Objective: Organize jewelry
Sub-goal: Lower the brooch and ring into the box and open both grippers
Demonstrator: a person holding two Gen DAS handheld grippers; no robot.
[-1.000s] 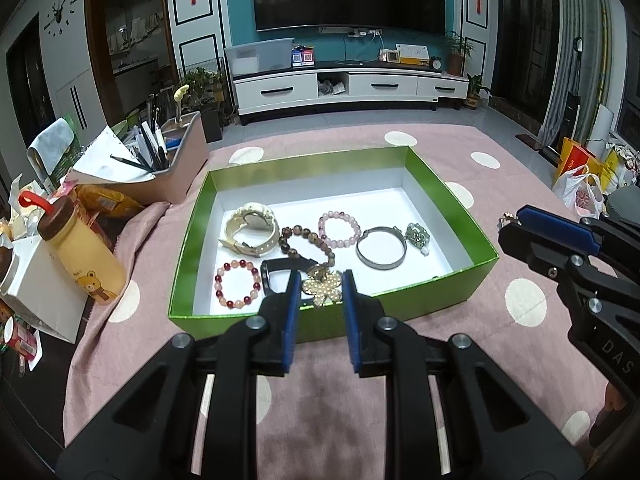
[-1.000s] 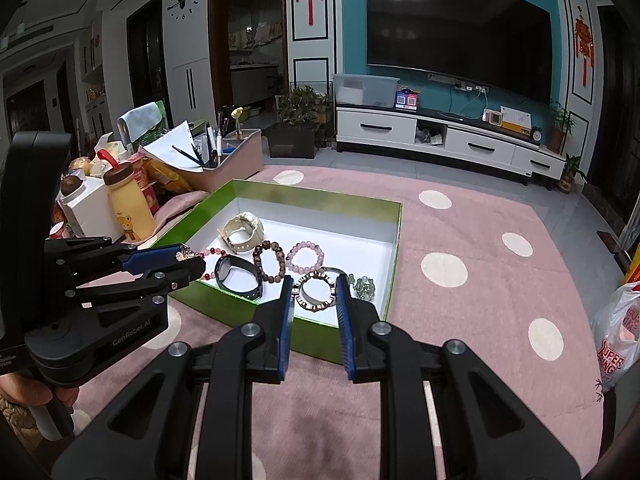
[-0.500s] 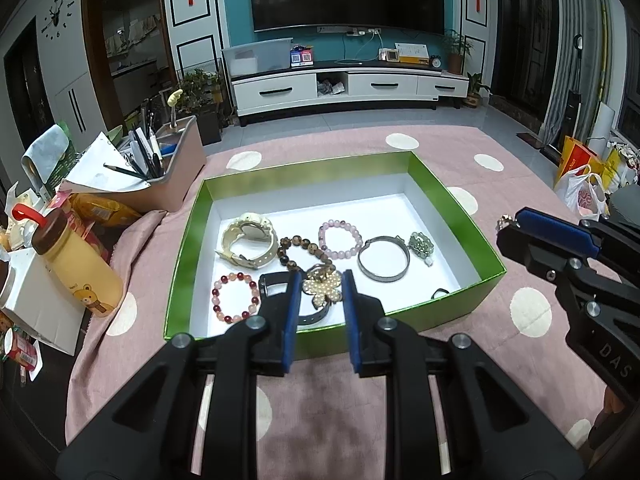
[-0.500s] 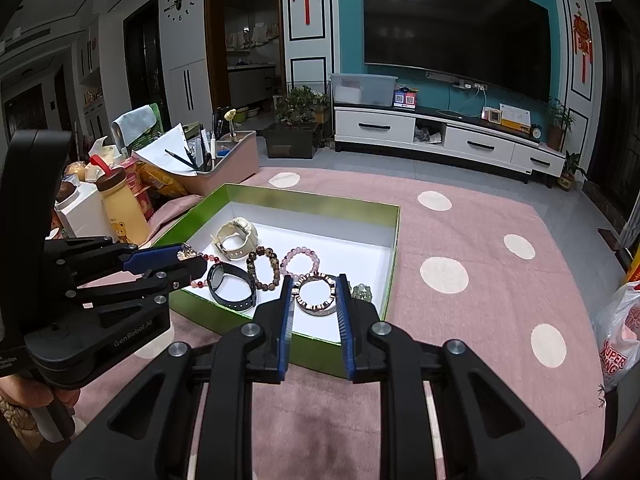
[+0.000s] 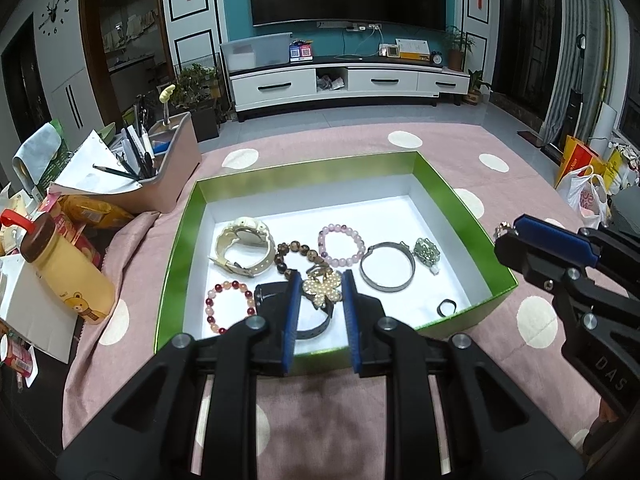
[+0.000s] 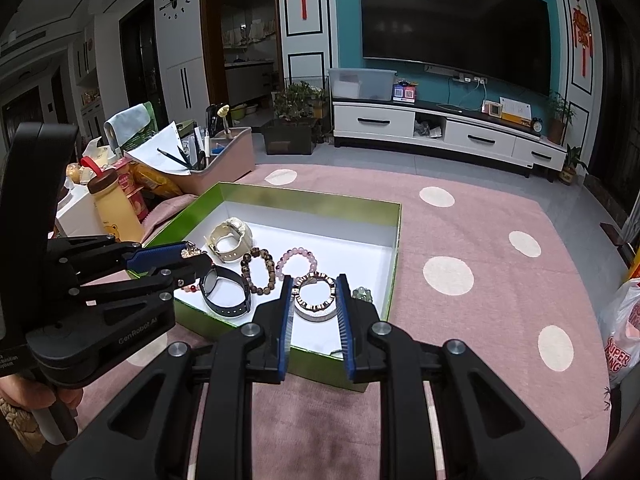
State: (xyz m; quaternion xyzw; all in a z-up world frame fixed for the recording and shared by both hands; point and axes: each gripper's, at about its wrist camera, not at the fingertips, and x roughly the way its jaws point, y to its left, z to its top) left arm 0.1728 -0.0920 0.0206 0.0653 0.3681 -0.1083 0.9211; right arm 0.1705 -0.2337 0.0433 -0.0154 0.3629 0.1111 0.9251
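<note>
A green box [image 5: 464,204] with a white floor holds jewelry: a cream watch [image 5: 240,246], brown beads [image 5: 294,252], pink beads [image 5: 342,244], red beads [image 5: 228,306], a silver bangle [image 5: 386,266], a green pendant [image 5: 427,251], a black band [image 5: 316,326] and a small ring [image 5: 447,306]. My left gripper [image 5: 321,290] is shut on a pearl butterfly brooch [image 5: 322,289] above the box's near side. My right gripper [image 6: 313,294] is shut on a studded metal bracelet [image 6: 313,292] over the box's near right part [image 6: 394,240].
The box lies on a pink dotted cloth [image 5: 440,148]. Left of it stand a yellow bottle [image 5: 66,270], snack packs [image 5: 92,212] and a pen organizer [image 5: 160,168]. A shopping bag [image 5: 588,196] sits far right.
Both grippers, each still holding its piece, have moved forward over the box's near edge, so the box floor shows closer and the small ring has come into view.
</note>
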